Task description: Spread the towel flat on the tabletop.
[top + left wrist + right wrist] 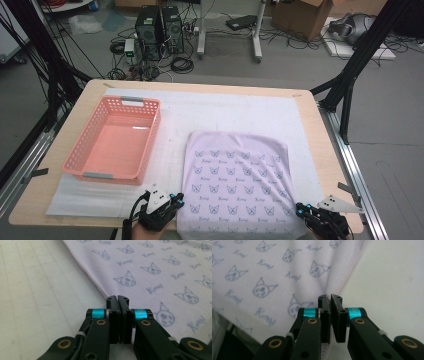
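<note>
A pale lilac cloth (235,175) printed with small cat faces lies spread on the white mat, its near edge at the table's front. My left gripper (179,202) sits at the cloth's near left corner. In the left gripper view its jaws (117,299) stand pressed together where the cloth's (162,272) left hem runs in between them. My right gripper (300,208) is at the near right corner. In the right gripper view it (329,298) is shut on the stitched hem of the cloth (262,272), which shows pinched between the pads lower down.
A pink slotted basket (150,135) stands with nothing in it on the left of the white mat (225,107), about a hand's width from the cloth. The wooden table (80,110) ends close behind both grippers. Computers, cables and boxes lie on the floor beyond.
</note>
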`<state>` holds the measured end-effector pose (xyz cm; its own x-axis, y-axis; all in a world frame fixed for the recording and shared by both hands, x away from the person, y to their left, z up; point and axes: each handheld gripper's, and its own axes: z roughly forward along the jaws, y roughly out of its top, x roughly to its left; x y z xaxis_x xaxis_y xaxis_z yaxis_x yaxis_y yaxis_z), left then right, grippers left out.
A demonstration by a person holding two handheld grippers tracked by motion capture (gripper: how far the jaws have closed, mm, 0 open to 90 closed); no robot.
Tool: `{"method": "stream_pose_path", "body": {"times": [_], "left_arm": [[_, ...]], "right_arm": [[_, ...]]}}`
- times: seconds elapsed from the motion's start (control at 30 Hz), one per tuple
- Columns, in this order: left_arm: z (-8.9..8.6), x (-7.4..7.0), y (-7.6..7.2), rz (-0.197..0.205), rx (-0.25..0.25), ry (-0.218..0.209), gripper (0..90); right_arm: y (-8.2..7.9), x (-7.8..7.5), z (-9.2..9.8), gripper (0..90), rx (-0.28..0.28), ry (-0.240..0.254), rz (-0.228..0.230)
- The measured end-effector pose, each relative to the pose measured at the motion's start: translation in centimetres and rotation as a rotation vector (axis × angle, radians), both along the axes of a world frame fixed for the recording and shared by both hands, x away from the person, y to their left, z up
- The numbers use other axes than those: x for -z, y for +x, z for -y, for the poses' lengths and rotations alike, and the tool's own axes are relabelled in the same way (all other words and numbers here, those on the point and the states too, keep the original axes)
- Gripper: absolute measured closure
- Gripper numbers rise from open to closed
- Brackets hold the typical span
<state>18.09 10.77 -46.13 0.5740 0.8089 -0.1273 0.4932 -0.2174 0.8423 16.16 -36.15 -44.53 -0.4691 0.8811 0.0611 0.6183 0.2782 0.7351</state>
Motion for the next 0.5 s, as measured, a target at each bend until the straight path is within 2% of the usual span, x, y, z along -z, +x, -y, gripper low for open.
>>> {"method": "stream_pose_path", "body": {"times": [0.13,0.17,0.23,0.3,0.37,0.5], "left_arm": [[-1.1,-0.1,-0.8,-0.010,0.011,-0.019,86.9],[-1.2,-0.1,-0.8,-0.004,0.010,-0.029,82.8],[-1.3,0.0,-0.4,0.009,-0.003,-0.067,67.7],[-1.3,-0.1,-0.2,0.026,-0.010,-0.094,58.7],[-1.1,-0.2,0.0,0.043,0.000,-0.094,54.7],[-0.6,-0.6,0.7,0.085,0.009,-0.123,48.7]], "right_arm": [[-1.3,-0.3,1.1,84.3,0.001,0.015,-0.016],[-1.4,-0.3,1.3,82.6,0.009,0.024,-0.016],[-1.3,-0.5,1.7,73.5,0.028,0.033,0.008],[-0.9,-0.7,2.0,70.8,0.047,0.058,0.031],[-0.4,-0.8,2.1,70.7,0.055,0.067,0.042],[0.2,-0.9,1.8,70.7,0.050,0.060,0.056]]}}
